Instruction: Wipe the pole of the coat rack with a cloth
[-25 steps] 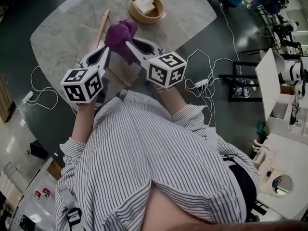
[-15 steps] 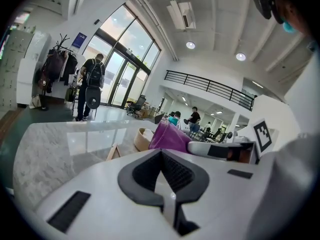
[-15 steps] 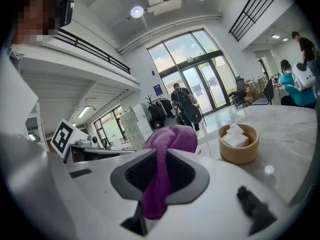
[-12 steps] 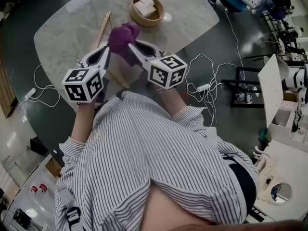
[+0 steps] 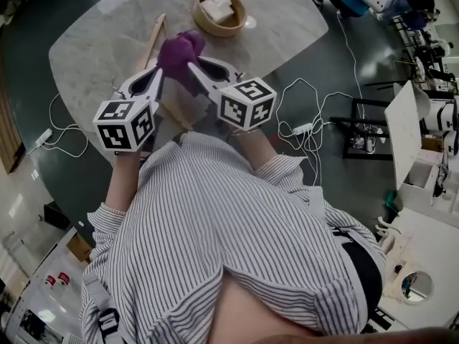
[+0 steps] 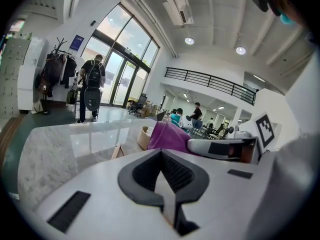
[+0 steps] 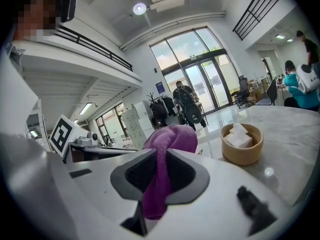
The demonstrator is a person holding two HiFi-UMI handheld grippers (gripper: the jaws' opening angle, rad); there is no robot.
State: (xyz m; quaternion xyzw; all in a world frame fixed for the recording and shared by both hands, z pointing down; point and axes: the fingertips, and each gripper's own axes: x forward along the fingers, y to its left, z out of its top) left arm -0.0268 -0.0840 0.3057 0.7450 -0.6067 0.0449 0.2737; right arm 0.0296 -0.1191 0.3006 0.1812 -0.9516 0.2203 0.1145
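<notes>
Cloth (image 7: 170, 139), purple, is pinched between the closed jaws of the right claw (image 5: 191, 67), bunching past their tips above the table's (image 5: 93, 49) near edge. The left claw (image 6: 162, 184) is closed and empty.

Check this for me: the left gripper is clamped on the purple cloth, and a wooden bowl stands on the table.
Wrong gripper: the right gripper is clamped on the purple cloth, as the right gripper view shows. The wooden bowl does stand on the table.
</notes>
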